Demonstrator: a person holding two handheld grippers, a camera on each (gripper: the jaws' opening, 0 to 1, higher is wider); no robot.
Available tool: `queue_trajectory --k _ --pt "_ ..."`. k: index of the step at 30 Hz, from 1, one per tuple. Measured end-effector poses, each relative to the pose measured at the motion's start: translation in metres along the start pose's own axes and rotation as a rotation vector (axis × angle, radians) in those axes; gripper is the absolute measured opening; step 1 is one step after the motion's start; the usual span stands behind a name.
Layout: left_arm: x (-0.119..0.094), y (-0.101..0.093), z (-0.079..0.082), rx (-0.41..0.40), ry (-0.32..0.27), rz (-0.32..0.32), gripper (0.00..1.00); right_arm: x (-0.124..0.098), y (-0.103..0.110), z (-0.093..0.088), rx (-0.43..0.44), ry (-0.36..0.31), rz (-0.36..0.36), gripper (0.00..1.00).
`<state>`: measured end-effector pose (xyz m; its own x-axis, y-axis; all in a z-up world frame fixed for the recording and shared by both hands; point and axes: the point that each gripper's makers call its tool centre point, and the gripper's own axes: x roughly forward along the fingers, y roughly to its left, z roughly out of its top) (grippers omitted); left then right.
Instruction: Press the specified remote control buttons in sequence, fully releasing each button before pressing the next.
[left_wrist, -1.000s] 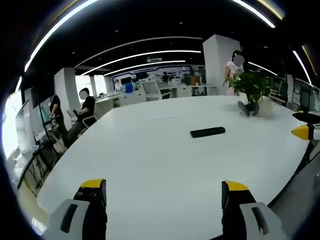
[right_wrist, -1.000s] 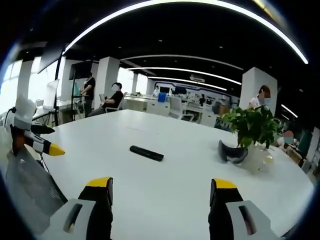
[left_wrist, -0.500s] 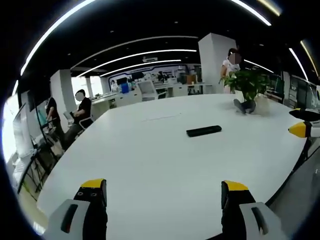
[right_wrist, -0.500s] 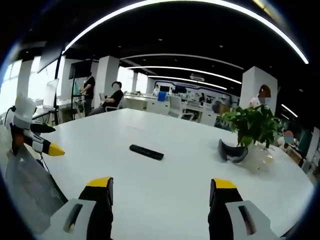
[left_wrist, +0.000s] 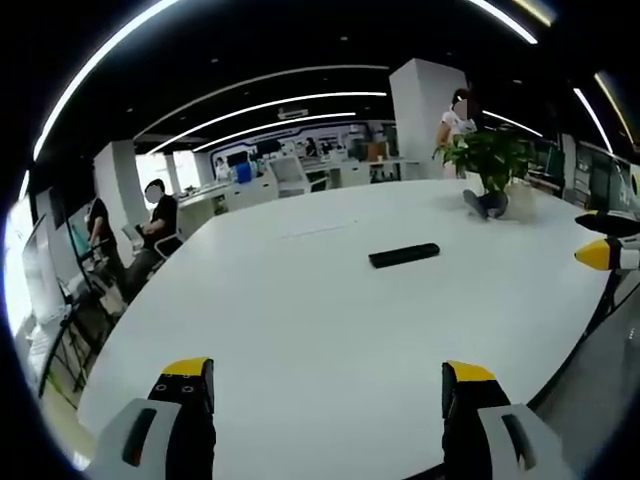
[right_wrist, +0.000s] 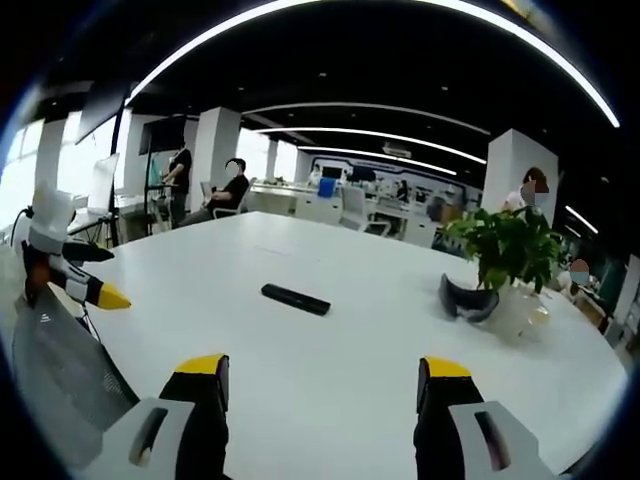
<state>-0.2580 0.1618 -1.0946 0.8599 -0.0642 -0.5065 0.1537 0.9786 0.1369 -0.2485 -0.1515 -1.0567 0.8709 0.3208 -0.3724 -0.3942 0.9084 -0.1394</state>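
Slim black rectangular remote control (left_wrist: 404, 255) (right_wrist: 295, 298) lies at twelve o'clock on white worktop (left_wrist: 300, 320) (right_wrist: 330, 340); left gripper (left_wrist: 325, 385) and right gripper (right_wrist: 320, 380) fingers wide apart, empty.

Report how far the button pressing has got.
Done: nothing visible. The remote control lies untouched on the white table, apart from both grippers. In hand: nothing; left gripper and right gripper are open, empty, short of it. Left: reach it, every press.

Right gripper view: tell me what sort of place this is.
Most likely an open-plan office: a large white meeting table, rows of desks and chairs behind it, long strip lights overhead, and a potted plant.
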Motion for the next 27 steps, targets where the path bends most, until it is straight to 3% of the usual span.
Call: queue_trajectory --k 16,23,27 --pt "0.002 0.004 0.024 0.07 -0.026 -0.018 0.98 0.002 0.004 -0.005 -0.009 0.03 0.02 0.7" --pt "0.003 0.003 0.04 0.112 -0.043 -0.046 0.98 0.002 0.012 -0.008 0.006 0.053 0.063 0.55" --pt "0.008 0.001 0.05 0.14 -0.039 -0.082 0.98 0.001 0.018 -0.013 0.019 0.084 0.101 0.34"
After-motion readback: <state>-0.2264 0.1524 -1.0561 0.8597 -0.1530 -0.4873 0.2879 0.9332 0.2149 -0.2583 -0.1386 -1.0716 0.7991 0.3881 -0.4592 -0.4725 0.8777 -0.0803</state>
